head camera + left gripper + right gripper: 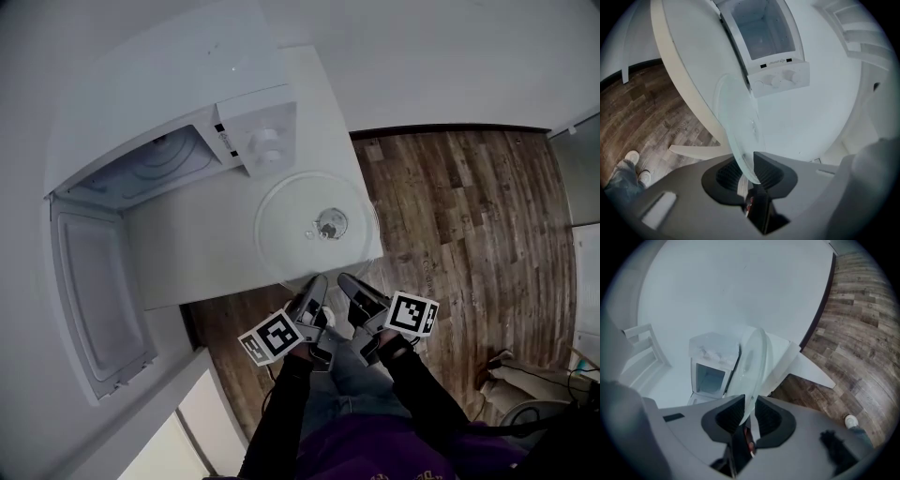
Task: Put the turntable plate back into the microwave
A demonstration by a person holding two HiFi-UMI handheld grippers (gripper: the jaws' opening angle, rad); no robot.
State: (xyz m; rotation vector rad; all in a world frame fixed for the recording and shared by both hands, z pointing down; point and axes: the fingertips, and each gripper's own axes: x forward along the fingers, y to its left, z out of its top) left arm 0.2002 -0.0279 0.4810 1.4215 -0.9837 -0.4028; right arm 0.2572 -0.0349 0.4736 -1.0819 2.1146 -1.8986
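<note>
The round glass turntable plate [291, 217] lies on the white table [187, 253], just right of the white microwave [262, 131]. The microwave's door [94, 300] hangs wide open and its cavity [150, 169] is bare. Both grippers sit side by side at the plate's near rim. In the left gripper view the plate [736, 122] runs edge-on into my left gripper [749, 171], and the pads press on its rim. My right gripper [749, 411] likewise clamps the rim of the plate [754, 362]. In the head view the left gripper [315, 285] and right gripper [352, 284] are a hand's width apart.
The table's near edge [281, 286] lies under the grippers, with wooden floor [469, 216] beyond and to the right. A white cabinet [187, 412] stands at lower left. Cables and a round object [525, 403] lie on the floor at lower right.
</note>
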